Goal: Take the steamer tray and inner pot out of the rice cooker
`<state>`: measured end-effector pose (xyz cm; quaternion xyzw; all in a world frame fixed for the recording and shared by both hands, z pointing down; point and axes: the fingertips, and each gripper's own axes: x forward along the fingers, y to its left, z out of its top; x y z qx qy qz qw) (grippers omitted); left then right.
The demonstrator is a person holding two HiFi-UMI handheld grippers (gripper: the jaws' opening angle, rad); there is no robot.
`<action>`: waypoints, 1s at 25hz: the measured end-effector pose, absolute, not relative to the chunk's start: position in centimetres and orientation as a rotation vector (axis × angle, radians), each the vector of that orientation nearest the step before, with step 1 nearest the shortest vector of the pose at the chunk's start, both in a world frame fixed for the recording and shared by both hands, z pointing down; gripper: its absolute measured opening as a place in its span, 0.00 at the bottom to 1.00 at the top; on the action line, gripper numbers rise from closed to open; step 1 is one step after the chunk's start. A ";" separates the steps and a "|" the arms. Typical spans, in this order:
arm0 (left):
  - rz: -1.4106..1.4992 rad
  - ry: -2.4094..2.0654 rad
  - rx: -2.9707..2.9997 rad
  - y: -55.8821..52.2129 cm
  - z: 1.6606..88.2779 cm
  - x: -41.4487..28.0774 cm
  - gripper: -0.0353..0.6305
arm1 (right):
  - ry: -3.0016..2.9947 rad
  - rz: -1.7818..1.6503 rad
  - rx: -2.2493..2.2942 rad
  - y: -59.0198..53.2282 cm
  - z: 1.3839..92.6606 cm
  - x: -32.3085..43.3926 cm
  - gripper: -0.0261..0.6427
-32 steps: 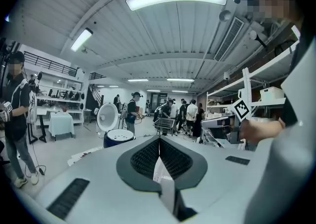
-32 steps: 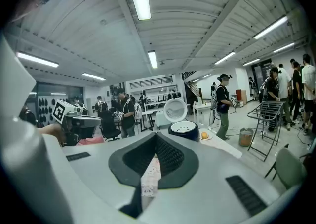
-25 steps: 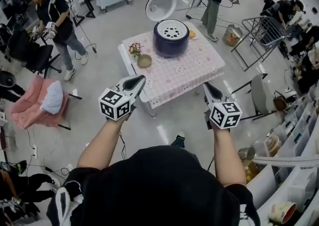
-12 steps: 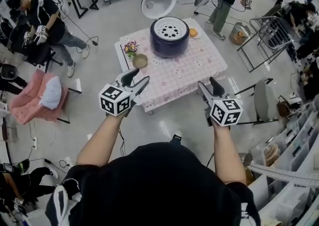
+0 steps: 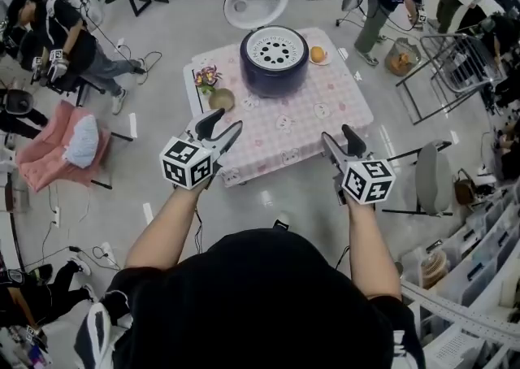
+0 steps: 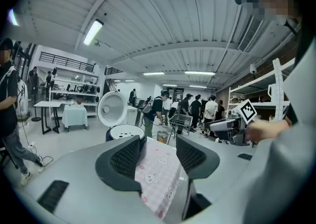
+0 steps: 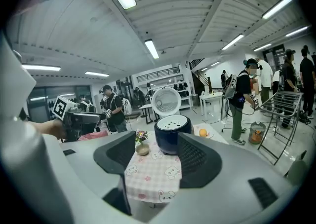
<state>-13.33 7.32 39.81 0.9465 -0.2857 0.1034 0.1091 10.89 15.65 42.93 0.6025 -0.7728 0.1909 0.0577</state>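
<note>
Nearest the person, the left gripper (image 5: 223,122) and the right gripper (image 5: 338,136) are held out side by side short of the near edge of the tabletop (image 5: 325,119). The jaws of each have just been opening and stand wide apart, with nothing between them. The step in hand looks like the reach-in, and nothing has been lifted yet. It would go best if both grippers cross the near edge together and come at the rice cooker (image 5: 275,71) from the front, since its lid (image 5: 256,0) stands open behind it. Keeping the jaws spread until they straddle opposite sides of the rim of the steamer tray (image 5: 275,49) should help, then a level, straight lift. The left gripper should stay clear of the bowl (image 5: 221,99) and the flowers (image 5: 206,76) by the left edge. The cooker sits at the middle of the far edge, with the white perforated tray resting in its mouth. The inner pot must lie beneath the tray and cannot be seen. An orange (image 5: 318,54) on a saucer sits near the far right corner. By count there are two grippers, one bowl, one bunch of flowers, one rice cooker, one steamer tray, one lid and one orange.
</note>
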 end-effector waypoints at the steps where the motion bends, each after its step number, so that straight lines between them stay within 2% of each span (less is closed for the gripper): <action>1: 0.310 -0.851 2.778 7.0 39.9 -13.0 0.41 | -2.347 0.586 1.820 15.2 43.1 11.3 0.45; 25: 0.363 -1.071 2.669 5.4 40.0 -10.3 0.41 | -2.455 0.648 1.624 10.3 44.8 15.1 0.45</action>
